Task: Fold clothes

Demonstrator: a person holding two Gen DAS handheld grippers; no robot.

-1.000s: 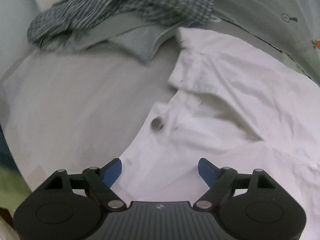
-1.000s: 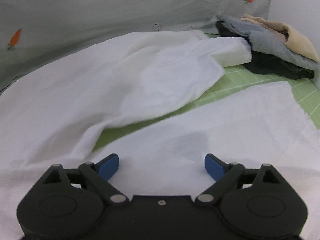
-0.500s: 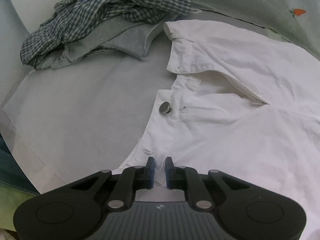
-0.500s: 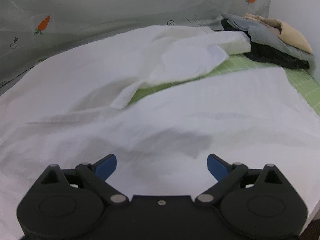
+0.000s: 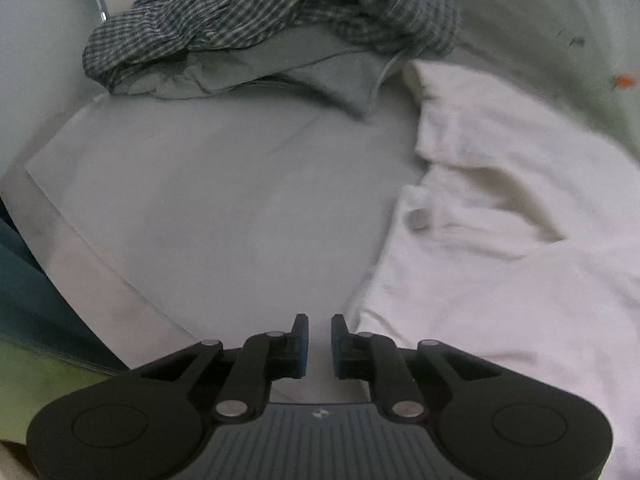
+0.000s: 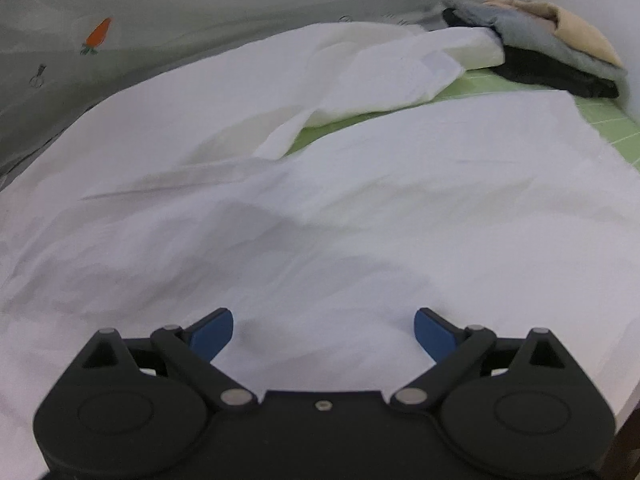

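A white shirt (image 6: 320,208) lies spread wide over the green mat (image 6: 600,120), its collar end (image 5: 480,168) near a heap of checked and grey clothes (image 5: 260,28). The right tongs (image 6: 323,330) hang wide apart just above the cloth. The left tongs (image 5: 319,340) are nearly together beside the shirt's edge; whether they pinch any fabric I cannot tell.
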